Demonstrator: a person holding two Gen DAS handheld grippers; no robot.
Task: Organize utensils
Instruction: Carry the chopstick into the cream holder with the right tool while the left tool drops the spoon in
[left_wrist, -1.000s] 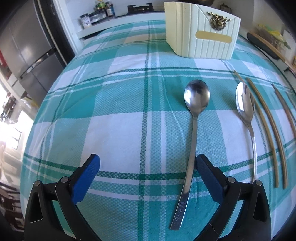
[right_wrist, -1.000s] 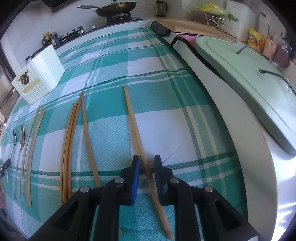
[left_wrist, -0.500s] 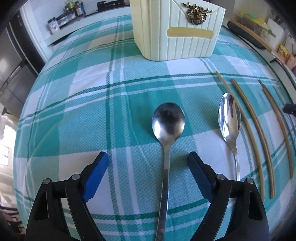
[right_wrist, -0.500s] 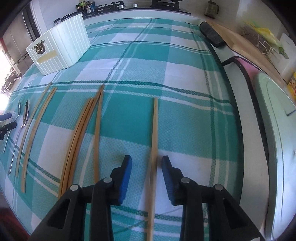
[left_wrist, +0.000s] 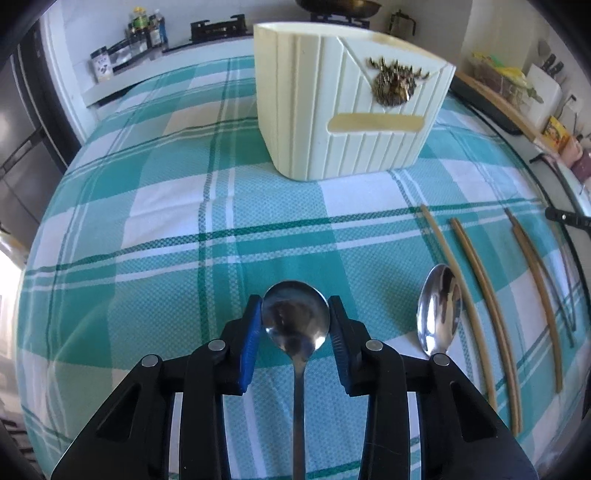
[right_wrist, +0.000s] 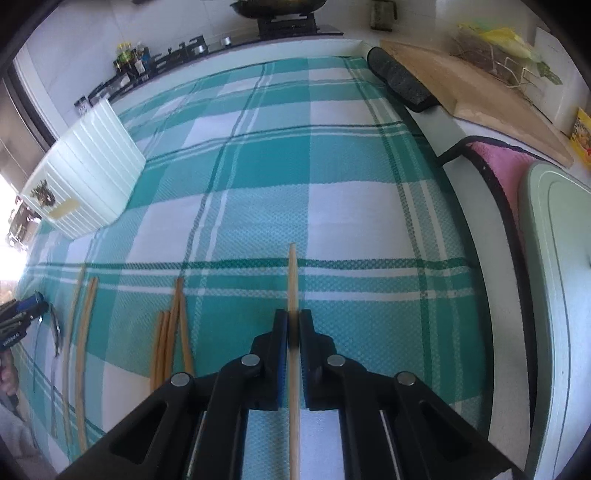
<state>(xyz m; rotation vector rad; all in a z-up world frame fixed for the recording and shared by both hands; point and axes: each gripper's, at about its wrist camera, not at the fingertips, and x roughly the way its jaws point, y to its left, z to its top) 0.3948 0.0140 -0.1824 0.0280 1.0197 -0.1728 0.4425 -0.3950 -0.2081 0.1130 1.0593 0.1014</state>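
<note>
In the left wrist view my left gripper (left_wrist: 295, 325) is shut on the bowl of a steel spoon (left_wrist: 295, 321); its handle runs back between the fingers. A second spoon (left_wrist: 439, 314) lies to its right, then several wooden chopsticks (left_wrist: 487, 306). The cream utensil holder (left_wrist: 347, 110) stands ahead on the teal plaid cloth. In the right wrist view my right gripper (right_wrist: 293, 332) is shut on a single wooden chopstick (right_wrist: 293, 280) whose tip points away. The holder shows in that view at far left (right_wrist: 85, 188).
More chopsticks (right_wrist: 171, 339) lie left of the right gripper, with another pair (right_wrist: 79, 347) further left. A black mat (right_wrist: 402, 83), a wooden board (right_wrist: 480, 99), a pink cloth (right_wrist: 498, 158) and a pale green lid (right_wrist: 561, 277) line the right side.
The left gripper moved forward along the spoon and closed on its bowl. The right gripper moved forward along the single chopstick and closed on it.
</note>
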